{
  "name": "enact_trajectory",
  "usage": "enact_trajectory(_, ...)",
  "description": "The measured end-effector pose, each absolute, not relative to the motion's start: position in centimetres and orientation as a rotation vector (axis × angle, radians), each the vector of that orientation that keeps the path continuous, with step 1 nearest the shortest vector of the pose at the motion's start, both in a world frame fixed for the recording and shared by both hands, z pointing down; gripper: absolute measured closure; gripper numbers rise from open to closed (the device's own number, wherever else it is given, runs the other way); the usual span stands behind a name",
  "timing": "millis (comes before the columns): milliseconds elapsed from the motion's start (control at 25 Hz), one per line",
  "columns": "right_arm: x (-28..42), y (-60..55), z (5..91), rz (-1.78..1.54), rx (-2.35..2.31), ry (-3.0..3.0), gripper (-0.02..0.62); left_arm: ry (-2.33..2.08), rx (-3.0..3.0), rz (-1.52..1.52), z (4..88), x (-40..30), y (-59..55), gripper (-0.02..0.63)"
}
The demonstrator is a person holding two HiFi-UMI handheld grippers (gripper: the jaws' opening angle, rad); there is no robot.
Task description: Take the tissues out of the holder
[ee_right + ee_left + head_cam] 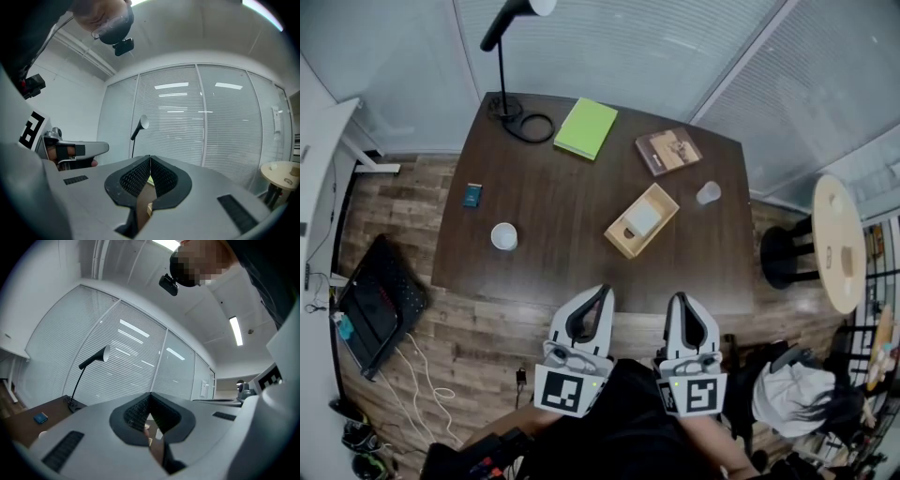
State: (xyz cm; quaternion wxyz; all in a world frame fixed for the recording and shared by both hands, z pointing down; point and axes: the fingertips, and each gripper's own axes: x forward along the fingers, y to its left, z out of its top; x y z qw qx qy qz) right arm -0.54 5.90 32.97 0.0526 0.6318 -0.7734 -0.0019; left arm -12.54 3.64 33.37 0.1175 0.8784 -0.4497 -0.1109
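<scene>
A light wooden tissue holder [623, 234] lies at an angle on the dark table [553, 202], right of the middle. White tissues [643, 217] sit inside it. Both grippers hover side by side at the table's near edge, pointing level toward the far side and apart from the holder. My left gripper [604, 291] [150, 394] is shut with nothing between its pads. My right gripper [679, 298] [150, 158] is also shut and empty. A sliver of the holder shows through the gap below the jaws in the right gripper view.
On the table stand a black desk lamp [502, 56], a green notebook [586, 128], a brown book [667, 150], a clear cup [708, 193], a white cup [503, 235] and a small blue object [472, 195]. A round side table [836, 242] and a dark stool [783, 253] stand to the right.
</scene>
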Motion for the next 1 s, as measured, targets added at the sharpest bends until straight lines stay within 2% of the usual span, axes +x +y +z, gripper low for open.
enact_trajectory(520, -1.9, 4.9, 34.6, 0.097, 1.816, -2.456, 0.584, -1.492, 2.484, -0.275, 34.5, -15.8, 4.0, 0.607)
enact_trajectory(1000, 1.6, 1.6, 34.3, 0.098, 1.716, -2.563, 0.584, -1.57, 2.486, -0.264, 34.2, -10.9, 2.1, 0.607)
